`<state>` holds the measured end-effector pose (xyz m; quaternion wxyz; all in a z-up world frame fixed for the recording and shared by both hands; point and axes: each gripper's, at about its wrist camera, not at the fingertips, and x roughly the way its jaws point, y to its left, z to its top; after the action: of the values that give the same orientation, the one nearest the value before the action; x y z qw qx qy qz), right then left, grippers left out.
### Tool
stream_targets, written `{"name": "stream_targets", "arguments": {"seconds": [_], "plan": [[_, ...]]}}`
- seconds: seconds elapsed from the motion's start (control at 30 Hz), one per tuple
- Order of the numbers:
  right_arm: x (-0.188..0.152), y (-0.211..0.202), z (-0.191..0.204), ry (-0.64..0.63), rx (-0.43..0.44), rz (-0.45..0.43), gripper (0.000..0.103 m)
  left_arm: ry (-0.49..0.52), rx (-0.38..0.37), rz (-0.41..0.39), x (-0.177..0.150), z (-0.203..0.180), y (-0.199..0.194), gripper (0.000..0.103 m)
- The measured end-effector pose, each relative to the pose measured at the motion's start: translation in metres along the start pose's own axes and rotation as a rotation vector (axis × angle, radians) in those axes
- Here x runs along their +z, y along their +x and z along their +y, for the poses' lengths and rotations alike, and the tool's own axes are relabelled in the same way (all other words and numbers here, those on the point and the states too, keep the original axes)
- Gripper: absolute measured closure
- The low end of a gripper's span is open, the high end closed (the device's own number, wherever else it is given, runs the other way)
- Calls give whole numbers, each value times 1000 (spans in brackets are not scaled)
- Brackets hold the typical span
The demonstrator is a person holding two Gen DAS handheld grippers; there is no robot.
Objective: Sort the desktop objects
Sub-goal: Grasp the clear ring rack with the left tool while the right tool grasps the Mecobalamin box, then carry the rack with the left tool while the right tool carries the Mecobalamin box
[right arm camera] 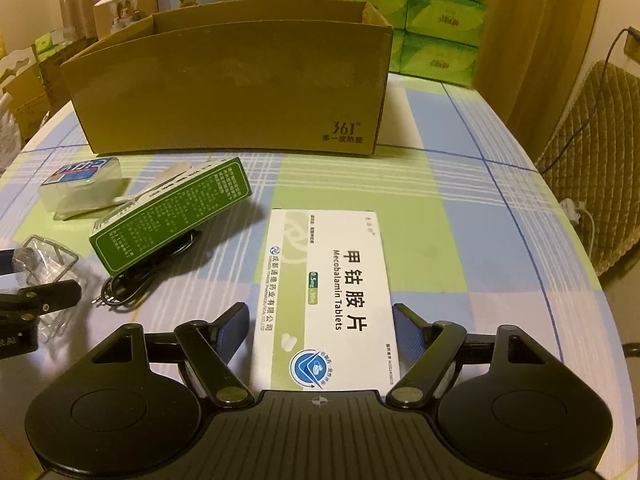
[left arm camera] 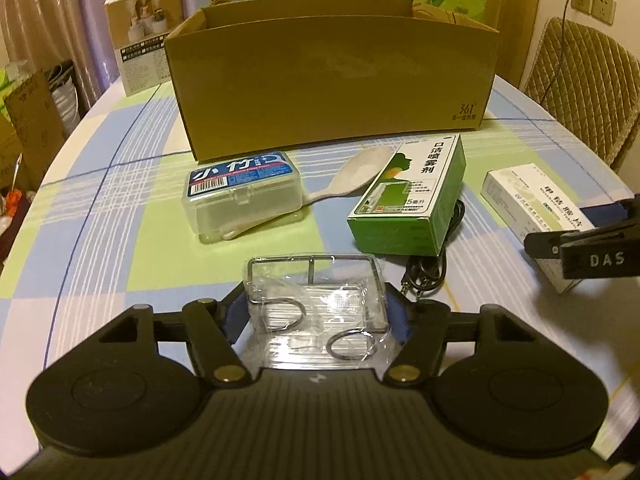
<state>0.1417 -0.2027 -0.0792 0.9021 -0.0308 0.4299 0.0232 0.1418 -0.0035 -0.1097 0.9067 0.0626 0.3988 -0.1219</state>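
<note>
My left gripper (left arm camera: pixel 316 312) stands open low over the table. A wire rack in clear plastic wrap (left arm camera: pixel 316 312) lies between its blue pads (left arm camera: pixel 234 316), which are close to the wrap's sides. My right gripper (right arm camera: pixel 322 320) is open and straddles a white medicine box (right arm camera: pixel 328 288) lying flat, with a small gap on the left side. Ahead lie a clear plastic case with a blue label (left arm camera: pixel 244 192), a white spoon (left arm camera: pixel 360 172), a green box (left arm camera: pixel 412 196) and a coiled black cable (left arm camera: pixel 432 268). An open cardboard box (left arm camera: pixel 332 92) stands behind them.
The checked tablecloth (right arm camera: pixel 460 220) covers a round table whose edge curves close on the right. A quilted chair (right arm camera: pixel 592 160) stands beyond that edge. Green tissue packs (right arm camera: pixel 436 12) and cartons (left arm camera: pixel 140 40) sit behind the cardboard box. Bare cloth lies right of the medicine box.
</note>
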Motion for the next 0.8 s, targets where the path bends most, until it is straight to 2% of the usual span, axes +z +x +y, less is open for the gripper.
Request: {"name": "stream_targets", "arguments": {"seconds": [0.17,0.23,0.37,0.8], "plan": [[0,1,0,2,0,-8,29,-20,-9,-14,2,0,-12,40],[0,2,1,-2,-1,-7,35,-24,-13,-19,2,-1,-16,40],[-2,-1,3,-15,9,-17,35,-5,-12,-28,3,-5,-22,40],[3,-48,2,11,21,-109,35,-12,-26,-84,16,-11,-51,40]]}}
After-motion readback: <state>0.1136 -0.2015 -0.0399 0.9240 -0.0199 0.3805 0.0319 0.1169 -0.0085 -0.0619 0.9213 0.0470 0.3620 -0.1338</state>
